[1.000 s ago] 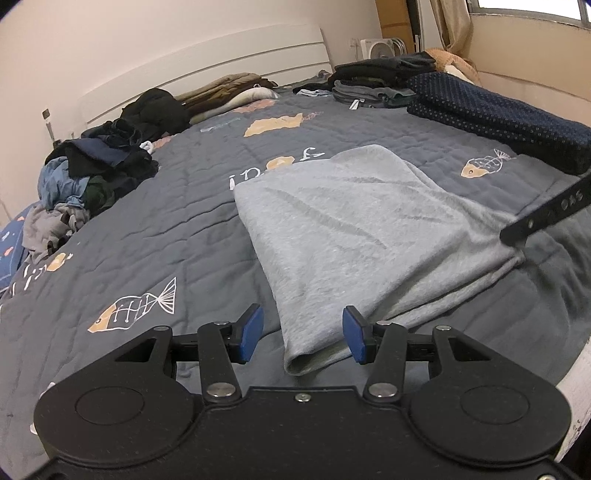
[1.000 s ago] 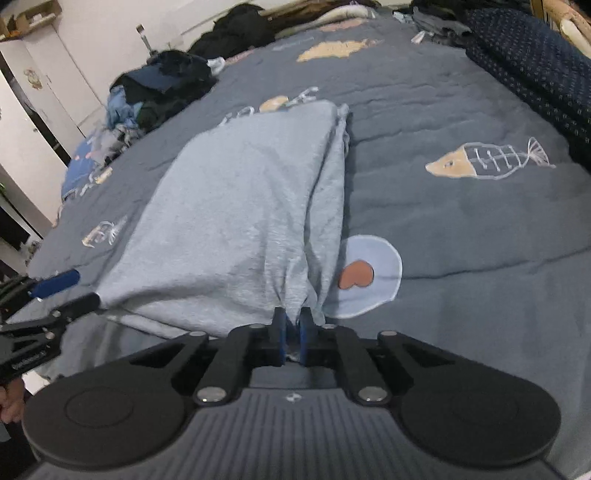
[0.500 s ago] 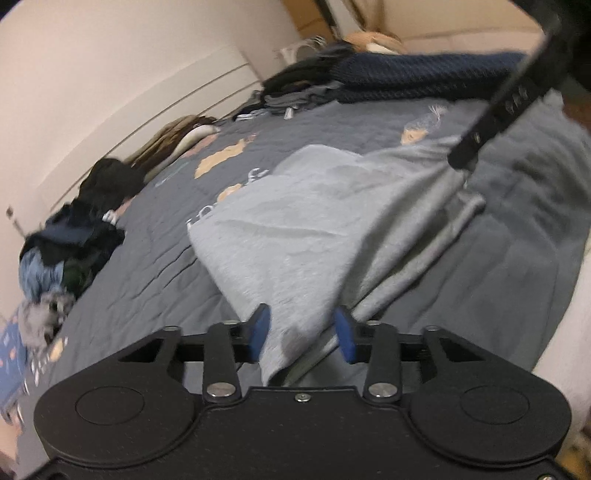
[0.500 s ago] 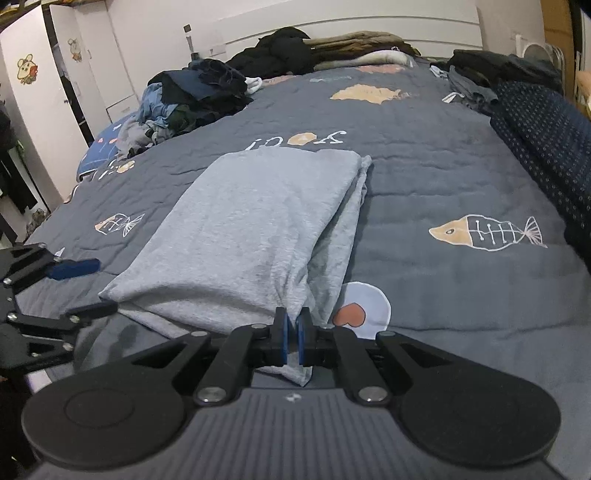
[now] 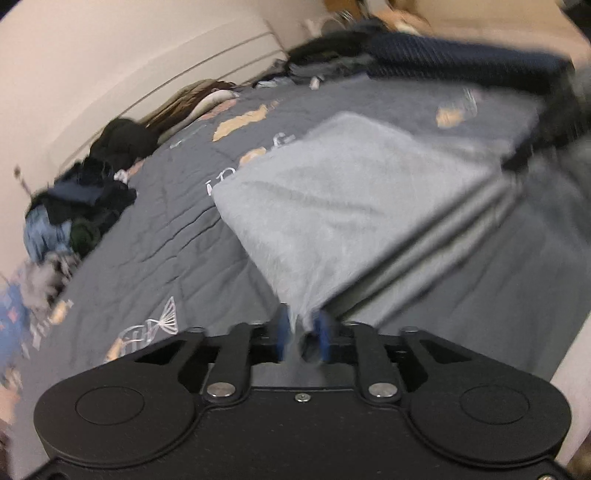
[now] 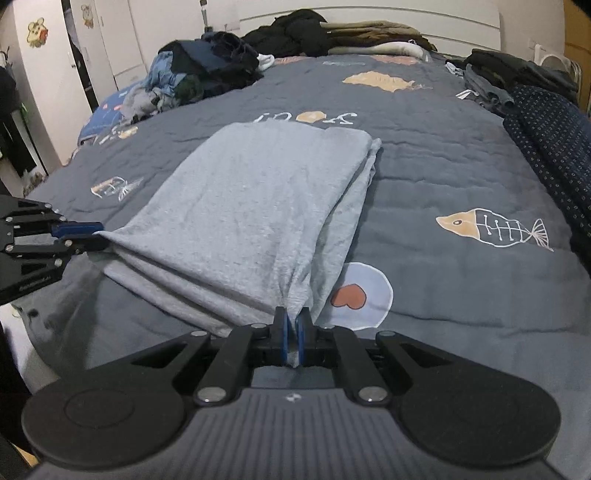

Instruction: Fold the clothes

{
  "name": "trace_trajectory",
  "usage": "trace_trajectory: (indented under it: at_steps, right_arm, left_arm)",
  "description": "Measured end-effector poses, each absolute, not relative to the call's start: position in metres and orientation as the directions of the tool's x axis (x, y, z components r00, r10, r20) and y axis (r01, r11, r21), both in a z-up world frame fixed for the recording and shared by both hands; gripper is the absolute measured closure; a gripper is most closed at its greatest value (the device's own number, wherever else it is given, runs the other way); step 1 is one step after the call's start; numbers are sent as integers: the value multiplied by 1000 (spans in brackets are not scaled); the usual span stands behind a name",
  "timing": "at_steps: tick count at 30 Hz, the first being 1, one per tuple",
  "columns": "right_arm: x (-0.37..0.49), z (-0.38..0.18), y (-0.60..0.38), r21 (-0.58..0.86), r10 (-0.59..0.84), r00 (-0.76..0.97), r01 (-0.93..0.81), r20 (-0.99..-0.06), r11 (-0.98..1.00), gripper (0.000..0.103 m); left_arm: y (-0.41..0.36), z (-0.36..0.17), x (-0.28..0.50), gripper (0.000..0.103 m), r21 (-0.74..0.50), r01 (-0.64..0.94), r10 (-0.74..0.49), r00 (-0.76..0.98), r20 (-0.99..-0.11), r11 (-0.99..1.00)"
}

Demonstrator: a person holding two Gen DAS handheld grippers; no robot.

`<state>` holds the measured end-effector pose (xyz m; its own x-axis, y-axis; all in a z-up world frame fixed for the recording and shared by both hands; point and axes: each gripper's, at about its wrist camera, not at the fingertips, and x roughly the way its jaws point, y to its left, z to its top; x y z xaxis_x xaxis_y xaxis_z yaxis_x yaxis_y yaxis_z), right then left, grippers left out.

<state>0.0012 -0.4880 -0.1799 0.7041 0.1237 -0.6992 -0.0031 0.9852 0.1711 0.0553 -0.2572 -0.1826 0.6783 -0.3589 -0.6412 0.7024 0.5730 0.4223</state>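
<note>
On the bed, near its foot edge, lies the grey garment (image 6: 266, 206), folded flat; the left wrist view is smeared by motion, so my right gripper (image 5: 532, 147) shows there only as a dark blur at the garment's far corner, and the layers beneath the top fold cannot be counted. My left gripper (image 5: 301, 338) has its jaws drawn in on the garment's near left corner — cloth bunches between the blue pads (image 5: 281, 332), though blur hides how tightly. My right gripper (image 6: 291, 341) has its jaws pressed together on the near right corner, a pinch of grey cloth rising between them. From the right wrist view, my left gripper (image 6: 79, 236) meets the opposite corner at the garment's left edge, where the fabric is pulled to a point.

The dark grey quilt (image 6: 443, 177) carries fish and egg prints. A heap of unfolded clothes (image 6: 199, 77) lies at far left, a navy dotted fabric (image 6: 546, 140) along the right — a white headboard (image 6: 369, 16) closes the far end.
</note>
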Motion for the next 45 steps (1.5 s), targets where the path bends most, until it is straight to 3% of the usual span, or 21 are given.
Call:
trace_trajectory:
  at_steps: [4,6,7,11,15,22,25,30,35,37,41,45]
  right_arm:
    - [1,-182,-486,159,121,697,-10,-707,987,98]
    - [2,-183,-487,161,119,698,-5,-706,987,98]
    - [1,-182,-487,159,115,701,-2,-704,987,98]
    - [-1,-176,-495,188,105,727,34,-679,982,98]
    - [-1,-176,-503,220,109,730,59,-675,974,98]
    - [3,-187,-493,168,118,680,9,-724,986,98]
    - [4,-188,-492,142,96,677,12,-730,990,98]
    - [4,-191,-492,118,86,664,3,-743,993,98]
    - [2,-185,-505,194,116,655,48,-746,980,95]
    - [-1,-178,-515,236,118,678,84,-725,968,94]
    - [-7,-165,-528,348,135,762,124,-633,929,94]
    - [-1,-163,-522,402,165,801,102,-576,910,94]
  left_arm:
    - [-265,-195,46,78,511,701,-332,698,-634,499]
    - [-268,-199,47,86,521,698,-330,703,-630,492]
    - [-267,-196,47,95,523,694,-329,707,-626,495]
    - [-258,-185,46,100,534,679,-321,721,-614,503]
    - [-255,-189,45,100,522,699,-308,698,-646,489]
    - [-269,-207,40,88,606,676,-278,731,-623,419]
    - [-268,-212,46,88,601,685,-257,720,-645,411]
    - [-254,-194,56,88,498,722,-287,666,-689,480]
    - [-233,-172,55,86,352,770,-362,582,-728,532]
    - [-223,-158,60,86,259,775,-421,554,-718,577]
    - [-213,-138,73,74,93,732,-514,557,-652,675]
    - [-225,-140,86,74,4,690,-529,557,-640,723]
